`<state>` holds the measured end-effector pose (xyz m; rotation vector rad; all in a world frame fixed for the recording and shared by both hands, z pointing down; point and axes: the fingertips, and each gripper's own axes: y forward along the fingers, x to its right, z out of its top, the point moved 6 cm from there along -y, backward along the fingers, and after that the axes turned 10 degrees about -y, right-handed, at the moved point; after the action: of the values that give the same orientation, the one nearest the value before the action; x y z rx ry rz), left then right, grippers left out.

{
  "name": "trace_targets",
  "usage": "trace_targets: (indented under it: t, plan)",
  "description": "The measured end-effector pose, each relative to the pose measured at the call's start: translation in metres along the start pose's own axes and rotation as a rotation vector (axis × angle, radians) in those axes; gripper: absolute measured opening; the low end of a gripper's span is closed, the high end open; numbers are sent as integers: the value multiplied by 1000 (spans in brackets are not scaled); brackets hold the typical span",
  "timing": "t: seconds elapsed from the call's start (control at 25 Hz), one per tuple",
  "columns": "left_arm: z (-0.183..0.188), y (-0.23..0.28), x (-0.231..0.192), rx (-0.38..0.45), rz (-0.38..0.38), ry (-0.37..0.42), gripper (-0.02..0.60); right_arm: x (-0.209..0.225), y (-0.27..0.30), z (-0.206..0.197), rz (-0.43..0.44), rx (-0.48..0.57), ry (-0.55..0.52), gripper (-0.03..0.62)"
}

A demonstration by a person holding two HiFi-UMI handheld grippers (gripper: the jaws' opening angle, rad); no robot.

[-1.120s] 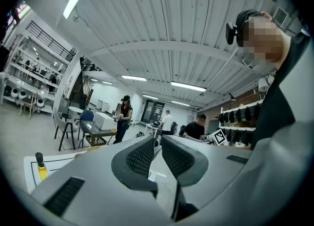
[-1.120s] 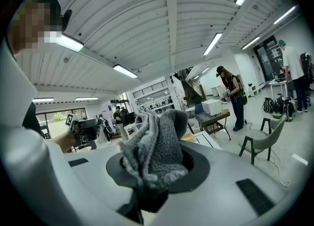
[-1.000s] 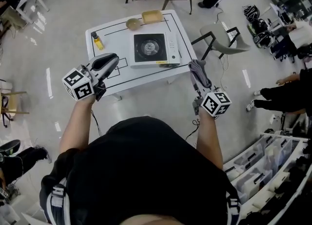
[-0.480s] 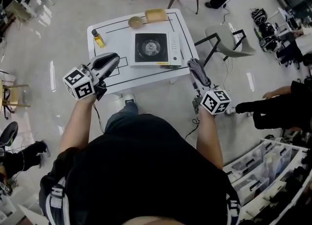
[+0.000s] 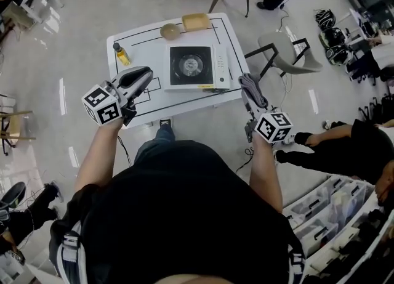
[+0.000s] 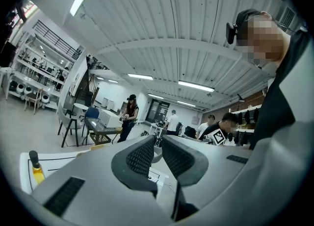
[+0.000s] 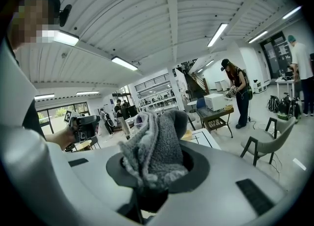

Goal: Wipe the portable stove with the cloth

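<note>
Not much drama here. Over the last second the person has just stepped up closer to the table, and both grippers came along with nothing swapped between them. The right gripper is clamped on the grey cloth, which sticks out of the jaws in a bunch. The left gripper has its jaws pulled together on nothing.

The portable stove sits mid-table, on the far side of both grippers and left of the cloth, with nothing touching it. From the head view I can't really tell how high the cloth hangs by the table's near right corner. I'd say wiping hasn't started, and the cloth needs to go forward and left onto the stove.
</note>
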<state>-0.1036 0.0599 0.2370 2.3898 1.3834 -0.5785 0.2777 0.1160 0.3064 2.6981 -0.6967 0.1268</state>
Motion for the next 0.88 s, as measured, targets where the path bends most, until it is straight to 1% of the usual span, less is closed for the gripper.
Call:
trace_targets:
  t: [0.52, 0.72, 0.88]
  plan:
    - [31, 36, -75, -31, -13, -21, 67, 28, 70, -1, -31, -54, 31, 112]
    - [29, 48, -95, -46, -22, -38, 67, 40, 89, -10, -52, -84, 27, 111]
    - [25, 56, -111, -64, -19, -53, 67, 49, 106, -26, -65, -129, 22, 110]
